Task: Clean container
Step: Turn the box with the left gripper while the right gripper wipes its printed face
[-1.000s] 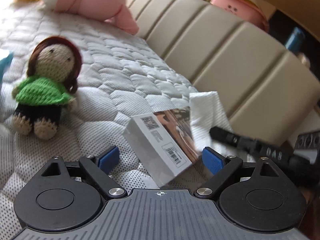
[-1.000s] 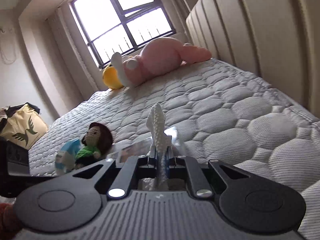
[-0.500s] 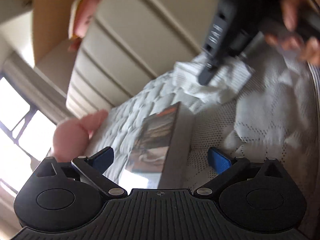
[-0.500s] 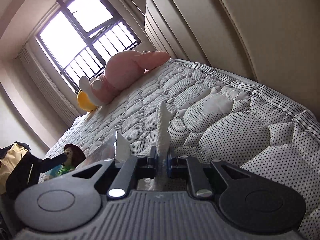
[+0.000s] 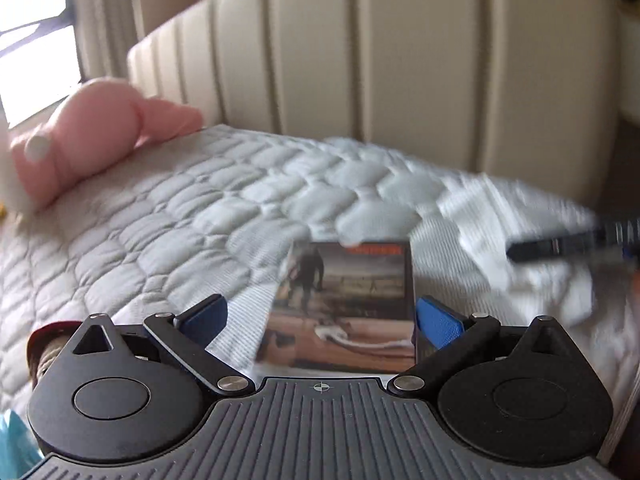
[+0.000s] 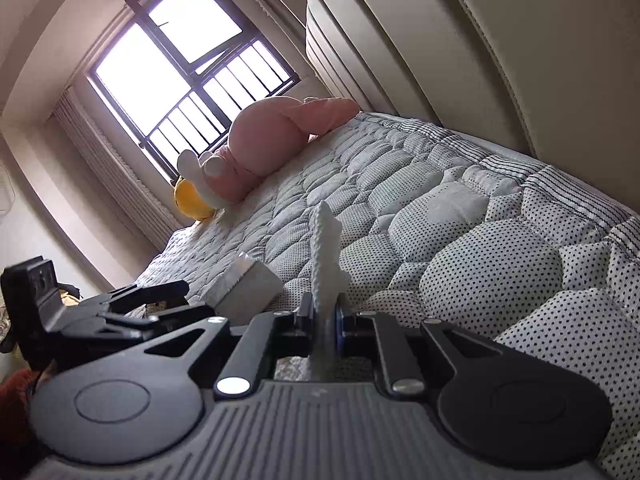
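With the box [image 5: 344, 308] lying on the bed [image 5: 160, 216], the left tongs [image 5: 320, 316] gape wide astride it to steady it, while the right tongs [image 6: 324, 312] clamp a tissue [image 6: 326, 256] for wiping.

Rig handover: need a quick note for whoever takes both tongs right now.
Left tongs: open, straddling the grey box with the printed picture lying on the quilted white mattress; right pad looks near its side, contact unclear.
Right tongs: shut on the white embossed paper towel, held upright beside the box.
Done: towel in hand.
Left: grip box, wipe it.
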